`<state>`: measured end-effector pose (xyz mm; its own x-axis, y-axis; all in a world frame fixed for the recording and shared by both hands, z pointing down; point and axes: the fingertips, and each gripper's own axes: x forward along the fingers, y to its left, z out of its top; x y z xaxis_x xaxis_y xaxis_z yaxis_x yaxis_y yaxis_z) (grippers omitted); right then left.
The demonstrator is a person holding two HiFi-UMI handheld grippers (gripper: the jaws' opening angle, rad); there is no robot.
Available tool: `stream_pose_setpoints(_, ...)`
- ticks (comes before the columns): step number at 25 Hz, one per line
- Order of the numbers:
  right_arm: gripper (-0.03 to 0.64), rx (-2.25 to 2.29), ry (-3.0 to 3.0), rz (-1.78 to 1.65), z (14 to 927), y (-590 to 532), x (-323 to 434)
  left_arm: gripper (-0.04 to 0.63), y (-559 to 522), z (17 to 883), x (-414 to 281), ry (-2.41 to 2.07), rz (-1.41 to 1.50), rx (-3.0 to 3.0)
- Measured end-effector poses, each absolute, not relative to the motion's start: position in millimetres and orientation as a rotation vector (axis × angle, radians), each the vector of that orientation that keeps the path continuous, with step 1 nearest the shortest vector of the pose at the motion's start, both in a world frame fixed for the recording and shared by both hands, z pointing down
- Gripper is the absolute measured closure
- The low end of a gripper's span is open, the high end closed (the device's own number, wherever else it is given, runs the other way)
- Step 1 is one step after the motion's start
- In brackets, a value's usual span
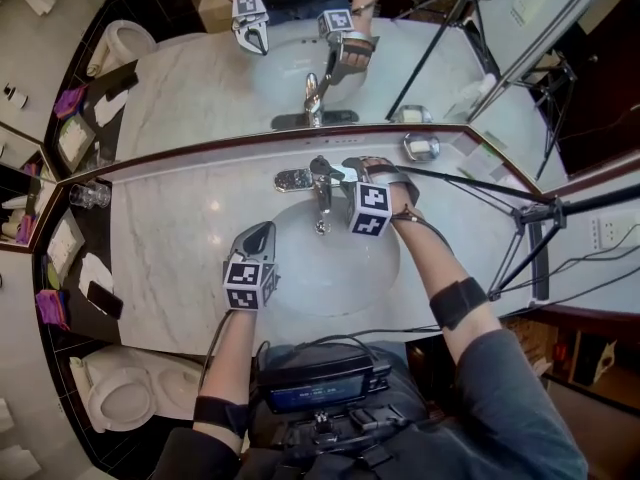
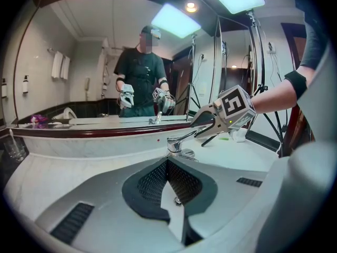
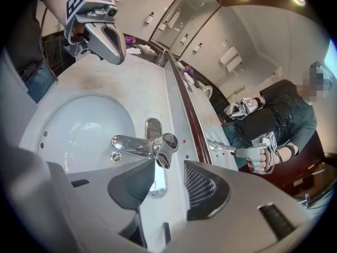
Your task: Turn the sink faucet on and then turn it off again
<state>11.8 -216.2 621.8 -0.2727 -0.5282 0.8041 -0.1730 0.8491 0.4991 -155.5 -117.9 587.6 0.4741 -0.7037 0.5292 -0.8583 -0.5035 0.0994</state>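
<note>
Where the faucet (image 1: pixel 320 183) stands: at the back rim of the sink basin (image 1: pixel 330 268), set in the marble countertop (image 1: pixel 170 238), spout reaching over the bowl.
Right gripper (image 3: pixel 166 167): jaws apart, pads pressing on nothing, tips just short of the faucet lever (image 3: pixel 167 141), which lines up with the gap between them.
Left gripper (image 2: pixel 168 161): jaws closed together, nothing between them; hangs over the near left of the basin, well apart from the faucet.
Hidden: in the head view, lever largely covered by the right gripper and its marker cube (image 1: pixel 370 208).
Cut off: tripod (image 1: pixel 530 228) bars run out past the right edge.
Hard to make out: water at the spout, cannot tell whether running; small metal dish (image 1: pixel 421 146) beside the mirror (image 1: pixel 300 68), contents unclear; chest-mounted device (image 1: pixel 320 378), screen too dim to read.
Writing: none legible; only black-and-white square patterns on the cubes, plus a red dot (image 3: pixel 186 141) and a blue dot (image 3: pixel 187 156) behind the faucet base.
</note>
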Motion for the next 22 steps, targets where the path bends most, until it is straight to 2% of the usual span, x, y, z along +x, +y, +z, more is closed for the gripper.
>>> stream_pose_setpoints(9,0.589,0.864,-1.992,-0.193,592,-191,34,0.595,-121,579,-155,-1.326,0.589,2.385)
stream_pose_setpoints(18,0.598,1.340,-2.240,0.418,574,-152,59,0.595,-119,576,-154,-1.335,0.552,2.381)
stream_pose_setpoints(22,0.598,1.414,-2.256,0.521,582,-133,67,0.595,-117,576,-154,-1.335,0.531,2.373)
